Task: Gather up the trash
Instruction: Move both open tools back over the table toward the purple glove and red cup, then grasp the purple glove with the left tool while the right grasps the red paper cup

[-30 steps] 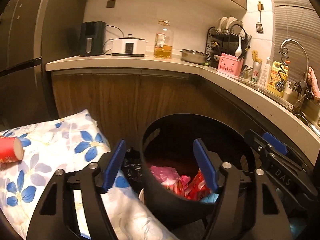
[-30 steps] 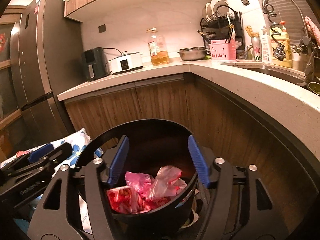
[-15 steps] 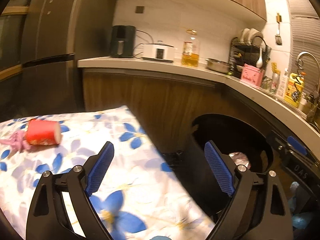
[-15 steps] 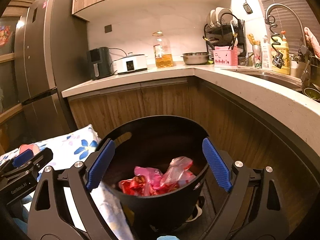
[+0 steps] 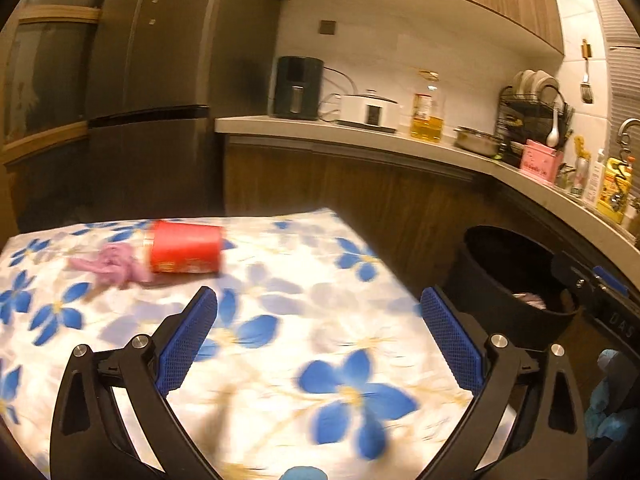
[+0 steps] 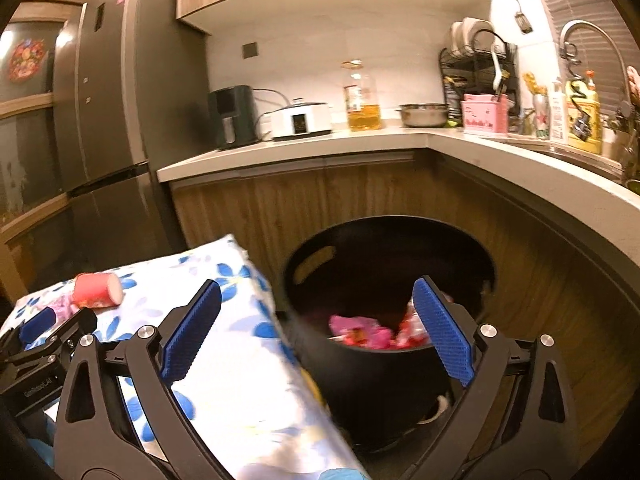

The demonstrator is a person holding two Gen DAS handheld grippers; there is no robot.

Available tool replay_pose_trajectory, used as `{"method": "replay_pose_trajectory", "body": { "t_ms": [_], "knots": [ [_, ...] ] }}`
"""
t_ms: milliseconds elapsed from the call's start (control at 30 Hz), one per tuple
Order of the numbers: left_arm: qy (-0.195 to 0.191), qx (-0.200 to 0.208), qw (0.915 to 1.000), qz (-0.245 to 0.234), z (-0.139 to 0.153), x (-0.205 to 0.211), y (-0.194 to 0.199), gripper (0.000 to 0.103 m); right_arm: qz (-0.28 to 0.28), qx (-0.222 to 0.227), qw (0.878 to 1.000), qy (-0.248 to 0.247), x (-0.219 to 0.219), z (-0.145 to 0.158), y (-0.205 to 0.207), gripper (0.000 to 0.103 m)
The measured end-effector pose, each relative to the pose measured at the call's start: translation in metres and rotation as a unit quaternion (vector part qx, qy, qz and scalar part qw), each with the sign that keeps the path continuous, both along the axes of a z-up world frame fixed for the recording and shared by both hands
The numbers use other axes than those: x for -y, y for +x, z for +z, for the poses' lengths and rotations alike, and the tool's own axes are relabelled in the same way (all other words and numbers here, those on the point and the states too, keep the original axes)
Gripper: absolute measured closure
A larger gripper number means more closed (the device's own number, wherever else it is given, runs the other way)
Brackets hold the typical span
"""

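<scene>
While R view shows bin [image 6: 384, 364] trash [image 6: 360, 334], L shows pink wad [image 5: 114, 266].

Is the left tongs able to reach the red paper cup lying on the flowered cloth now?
Probably yes. The left tongs are open and empty, facing the red paper cup, which lies on its side on the flowered cloth. Only bare cloth lies between; a crumpled pink wrapper touches its far end.
</scene>
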State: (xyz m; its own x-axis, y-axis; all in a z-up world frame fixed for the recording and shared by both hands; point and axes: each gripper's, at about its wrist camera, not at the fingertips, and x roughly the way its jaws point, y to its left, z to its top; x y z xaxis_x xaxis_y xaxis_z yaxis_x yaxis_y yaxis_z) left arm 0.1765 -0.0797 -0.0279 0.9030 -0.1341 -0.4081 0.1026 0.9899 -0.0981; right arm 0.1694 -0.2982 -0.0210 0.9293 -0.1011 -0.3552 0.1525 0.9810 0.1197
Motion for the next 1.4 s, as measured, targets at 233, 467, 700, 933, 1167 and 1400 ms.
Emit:
{"method": "replay_pose_trajectory", "body": {
  "t_ms": [233,467,700,933,1167,1400],
  "knots": [
    [0.0,0.005,0.997,0.077,-0.001,-0.073,0.003,0.006,0.058,0.005,0.998,-0.005,-0.065,0.0,0.01,0.006],
    [0.01,0.012,0.9859,0.167,-0.003,-0.145,0.028,0.006,0.107,0.008,0.994,-0.014,-0.123,-0.005,0.025,0.006],
    [-0.023,-0.03,0.9838,0.175,-0.021,-0.177,0.065,0.013,0.136,-0.007,0.991,-0.011,-0.161,-0.013,0.05,0.006],
    [-0.065,-0.108,0.9798,0.156,-0.045,-0.193,0.09,0.06,0.168,-0.016,0.986,-0.014,-0.2,-0.021,0.075,0.006],
    [-0.114,-0.104,0.9773,0.145,-0.051,-0.207,0.078,0.102,0.186,-0.027,0.982,-0.031,-0.234,-0.03,0.094,0.005],
    [-0.126,-0.053,0.9786,0.154,-0.025,-0.212,0.03,0.102,0.194,-0.051,0.979,-0.035,-0.264,-0.04,0.125,0.005]
  ]
}}
